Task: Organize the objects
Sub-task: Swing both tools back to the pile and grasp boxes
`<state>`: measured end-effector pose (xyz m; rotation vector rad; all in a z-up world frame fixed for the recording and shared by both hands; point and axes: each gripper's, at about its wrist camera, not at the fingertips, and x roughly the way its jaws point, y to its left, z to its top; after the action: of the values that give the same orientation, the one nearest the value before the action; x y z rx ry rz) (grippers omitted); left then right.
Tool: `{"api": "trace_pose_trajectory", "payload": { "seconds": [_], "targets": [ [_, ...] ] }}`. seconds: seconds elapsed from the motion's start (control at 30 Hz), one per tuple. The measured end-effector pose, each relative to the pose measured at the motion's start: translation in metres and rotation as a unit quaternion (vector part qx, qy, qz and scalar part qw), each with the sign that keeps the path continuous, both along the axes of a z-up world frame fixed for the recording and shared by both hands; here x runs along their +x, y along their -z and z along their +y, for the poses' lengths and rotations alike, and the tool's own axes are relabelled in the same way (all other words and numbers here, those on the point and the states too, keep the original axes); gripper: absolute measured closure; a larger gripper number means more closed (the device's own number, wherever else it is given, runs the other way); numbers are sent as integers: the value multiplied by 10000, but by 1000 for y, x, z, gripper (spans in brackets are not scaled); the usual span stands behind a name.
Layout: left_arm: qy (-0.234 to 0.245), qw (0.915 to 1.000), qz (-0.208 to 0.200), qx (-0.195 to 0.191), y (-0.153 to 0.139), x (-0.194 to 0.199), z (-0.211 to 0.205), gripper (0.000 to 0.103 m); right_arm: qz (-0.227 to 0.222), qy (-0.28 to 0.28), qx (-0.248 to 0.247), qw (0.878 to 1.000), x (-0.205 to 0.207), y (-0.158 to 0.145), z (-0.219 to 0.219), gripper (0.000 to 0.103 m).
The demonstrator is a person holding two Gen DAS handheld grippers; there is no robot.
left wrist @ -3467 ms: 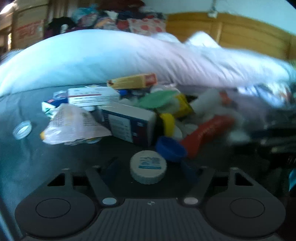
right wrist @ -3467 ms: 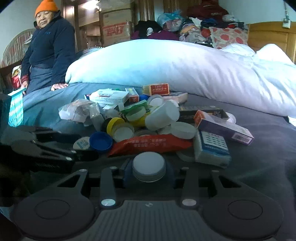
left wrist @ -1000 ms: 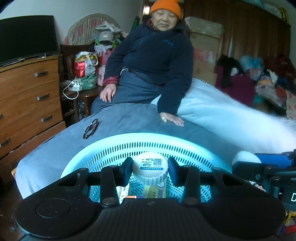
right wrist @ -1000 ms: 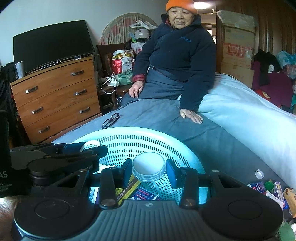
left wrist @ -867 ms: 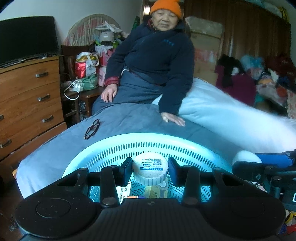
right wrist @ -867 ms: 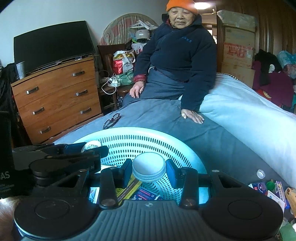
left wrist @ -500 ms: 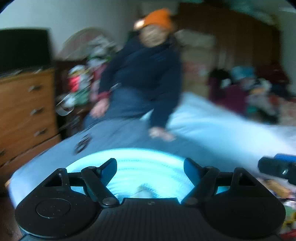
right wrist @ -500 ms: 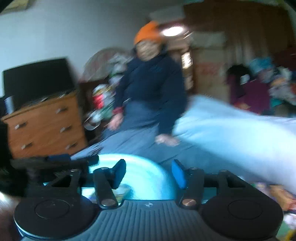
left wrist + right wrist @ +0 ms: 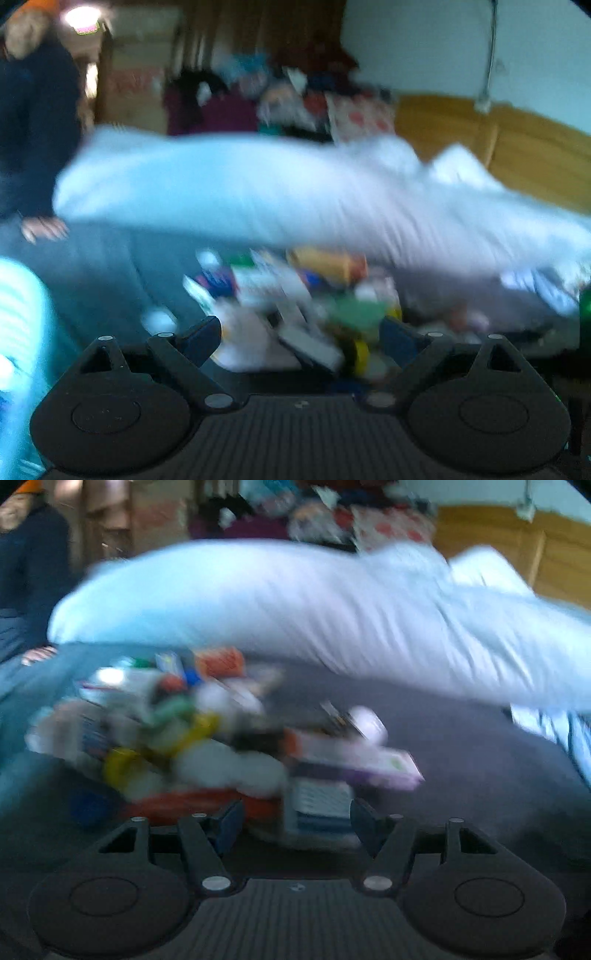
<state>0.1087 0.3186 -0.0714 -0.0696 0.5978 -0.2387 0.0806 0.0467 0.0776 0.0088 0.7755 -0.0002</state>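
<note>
A heap of small items (image 9: pixel 207 738) lies on the bed (image 9: pixel 480 760), in front of a long rolled duvet (image 9: pixel 295 605). A basket (image 9: pixel 18 332) sits at the far left in the left wrist view, left of the heap. A seated person (image 9: pixel 33 110) is behind it, 1 hand (image 9: pixel 42 227) on the bed

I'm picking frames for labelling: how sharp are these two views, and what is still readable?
Left wrist: heavy motion blur; clutter pile smeared, left gripper crisp, open. Right wrist: similar blur; right gripper sharp, open, pale duvet streaked.
</note>
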Motion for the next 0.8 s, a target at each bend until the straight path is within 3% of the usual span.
{"api": "trace_pose_trajectory", "payload": {
  "seconds": [0.13,0.17,0.2,0.27,0.37,0.53,0.73,0.77,0.8],
  "targets": [
    [12,9996,281,-64,26,23,-6,10,122,135,129,9998,17,21,-10,25],
    [3,9994,335,-110,34,22,-8,10,143,184,186,9996,21,25,-14,26],
    [-2,9990,407,-172,40,29,-10,10,194,214,273,9992,23,29,-15,35],
    [-46,9977,569,-364,59,45,-16,10,230,243,337,9989,22,34,-16,42],
    [-121,9964,676,-499,66,51,-17,10,162,206,395,9989,14,31,-21,47],
    [-330,9942,748,-696,79,72,-30,10,-110,100,536,9985,-14,10,-24,48],
    [-481,9925,823,-760,96,93,-40,8,-58,-48,535,9985,-39,3,-24,48],
    [-481,9927,802,-760,98,94,-40,12,-37,-47,572,9983,-41,4,-25,48],
    [-482,9928,823,-729,97,94,-40,24,-31,-45,587,9983,-43,4,-25,48]
  ]
}}
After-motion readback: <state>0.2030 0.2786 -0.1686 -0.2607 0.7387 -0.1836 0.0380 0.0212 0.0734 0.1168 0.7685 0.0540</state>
